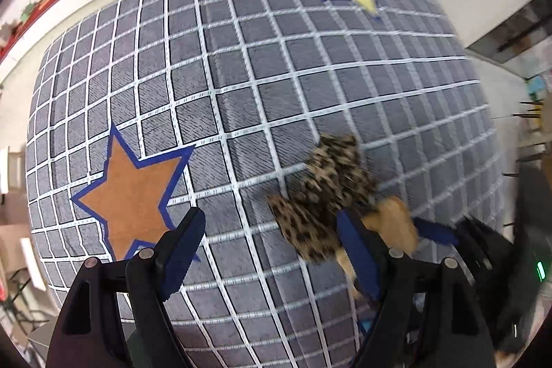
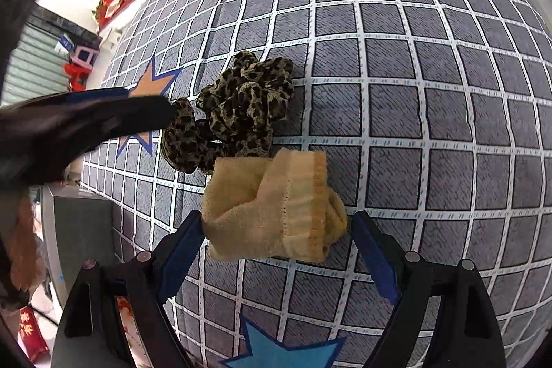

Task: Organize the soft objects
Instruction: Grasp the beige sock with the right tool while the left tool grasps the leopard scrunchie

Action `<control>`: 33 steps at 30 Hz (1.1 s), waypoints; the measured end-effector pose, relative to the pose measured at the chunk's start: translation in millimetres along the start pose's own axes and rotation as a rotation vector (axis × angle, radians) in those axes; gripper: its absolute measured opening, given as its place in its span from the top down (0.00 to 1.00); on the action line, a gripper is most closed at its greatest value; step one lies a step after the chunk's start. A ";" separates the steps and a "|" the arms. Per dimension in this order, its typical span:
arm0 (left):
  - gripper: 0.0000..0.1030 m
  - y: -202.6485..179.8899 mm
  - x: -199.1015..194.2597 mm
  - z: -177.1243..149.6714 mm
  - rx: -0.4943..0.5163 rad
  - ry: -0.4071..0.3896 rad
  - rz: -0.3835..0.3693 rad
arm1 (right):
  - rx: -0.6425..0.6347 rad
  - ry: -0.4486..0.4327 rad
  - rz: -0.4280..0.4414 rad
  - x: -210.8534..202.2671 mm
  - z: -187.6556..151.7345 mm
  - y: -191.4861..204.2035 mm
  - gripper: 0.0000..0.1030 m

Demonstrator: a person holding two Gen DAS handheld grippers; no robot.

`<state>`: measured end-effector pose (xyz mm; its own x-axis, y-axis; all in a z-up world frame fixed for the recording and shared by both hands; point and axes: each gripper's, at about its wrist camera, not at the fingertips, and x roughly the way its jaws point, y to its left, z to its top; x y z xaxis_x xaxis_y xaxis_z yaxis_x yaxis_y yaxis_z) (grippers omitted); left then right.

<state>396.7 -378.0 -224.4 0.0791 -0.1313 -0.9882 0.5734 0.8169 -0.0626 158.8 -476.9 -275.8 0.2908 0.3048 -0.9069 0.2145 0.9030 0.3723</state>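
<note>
Crumpled leopard-print scrunchie (image 2: pixel 241 107) touching a folded tan knit sock (image 2: pixel 276 206) mid grey gridded cloth (image 2: pixel 431 109), sock between wide-spread right gripper (image 2: pixel 276 230) fingers, unpinched; left gripper (image 1: pixel 272 250) wide, empty, beside scrunchie

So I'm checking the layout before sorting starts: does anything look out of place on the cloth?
Yes. The leopard-print scrunchies and the yellow cloth bundle lie touching in a loose heap on the bare grid cloth, on none of the stars. Nothing looks damaged or spilled.
</note>
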 end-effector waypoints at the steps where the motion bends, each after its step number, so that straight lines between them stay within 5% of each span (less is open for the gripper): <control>1: 0.21 -2.3 6.3 3.2 0.000 0.015 -0.004 | 0.000 -0.006 -0.001 -0.4 -2.0 -0.7 0.16; 10: 0.20 -29.4 57.3 30.9 0.007 0.112 0.002 | 0.014 -0.036 0.006 1.8 -3.0 2.0 0.15; 14: 0.04 -38.3 70.8 37.2 0.017 0.117 0.025 | -0.012 -0.046 -0.045 6.5 3.0 12.9 0.15; 17: 0.03 -47.5 78.8 33.4 0.057 0.087 0.035 | -0.047 -0.056 -0.092 9.1 2.4 20.6 0.16; 19: 0.08 -57.0 81.0 30.0 0.090 0.067 0.037 | -0.072 -0.065 -0.149 9.6 -1.4 25.6 0.27; 20: 0.15 -62.9 78.6 28.3 0.109 0.059 0.028 | -0.073 -0.077 -0.182 8.2 -3.4 25.9 0.44; 21: 0.29 -75.4 76.5 25.7 0.131 0.053 0.021 | -0.061 -0.085 -0.197 5.8 -5.4 23.2 0.60; 22: 0.41 -85.6 74.7 26.3 0.161 0.049 0.011 | -0.040 -0.083 -0.177 3.5 -6.9 18.0 0.66; 23: 0.74 -93.0 72.0 26.1 0.173 0.053 0.001 | -0.003 -0.081 -0.144 0.8 -8.1 10.6 0.69; 24: 0.84 -97.4 72.0 26.9 0.156 0.079 -0.030 | 0.042 -0.079 -0.112 -1.6 -9.0 2.5 0.74; 33: 0.84 -92.2 70.3 8.7 0.044 0.060 -0.007 | 0.194 -0.069 -0.065 -28.4 -34.5 -45.1 0.75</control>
<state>356.5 -467.5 -286.9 0.0270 -0.1022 -0.9944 0.6090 0.7905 -0.0646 108.7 -515.9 -273.6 0.3325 0.2208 -0.9169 0.4082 0.8427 0.3510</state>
